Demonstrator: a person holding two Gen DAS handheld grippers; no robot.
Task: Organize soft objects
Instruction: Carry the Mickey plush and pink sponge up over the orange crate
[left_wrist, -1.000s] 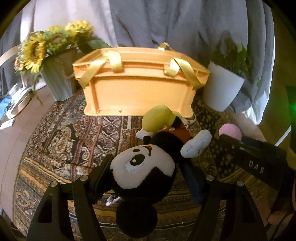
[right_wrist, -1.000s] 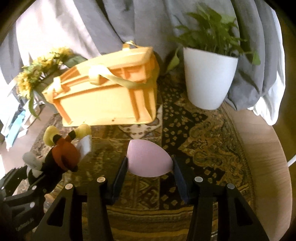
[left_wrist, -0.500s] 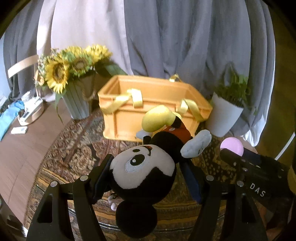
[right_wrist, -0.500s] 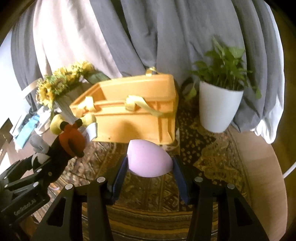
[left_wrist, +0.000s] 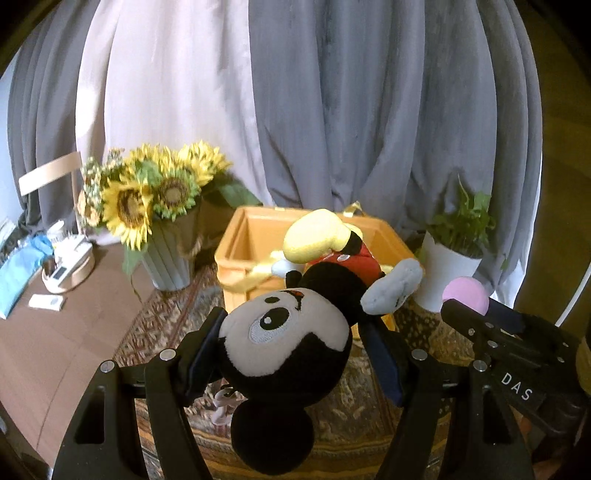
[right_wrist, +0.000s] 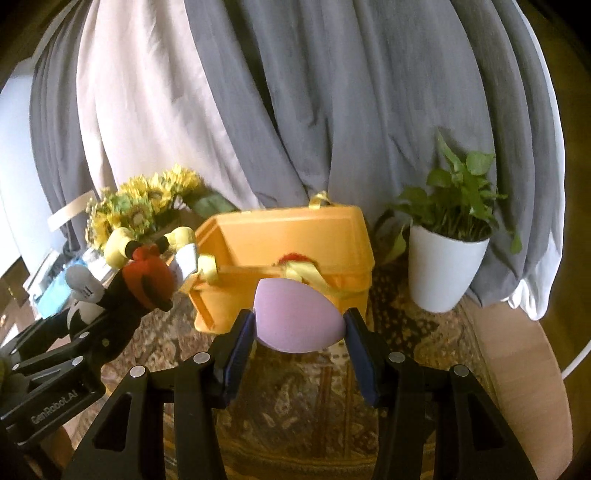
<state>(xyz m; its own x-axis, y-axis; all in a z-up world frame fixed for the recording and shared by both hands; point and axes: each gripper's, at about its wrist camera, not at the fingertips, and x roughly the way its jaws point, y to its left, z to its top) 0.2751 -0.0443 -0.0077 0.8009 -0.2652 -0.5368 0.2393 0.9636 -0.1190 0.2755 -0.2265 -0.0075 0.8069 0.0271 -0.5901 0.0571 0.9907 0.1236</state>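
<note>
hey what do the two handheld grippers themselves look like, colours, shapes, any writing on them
Both are matte black plastic. The left gripper and right gripper each have two angular, open-framed fingers with triangular cutouts, silver round screw heads at the joints, and dark blue pads on the inner faces. Seen side-on, white lettering reads "DAS" on the right gripper's body and "GenRobot.AI" on the left's. No cables or sleeves are visible.

Grey and white curtains (left_wrist: 332, 110) hang behind a patterned rug (right_wrist: 314, 387) — sunflowers in a ribbed vase (left_wrist: 166, 258) stand left, a white potted plant (right_wrist: 447, 266) right.
</note>
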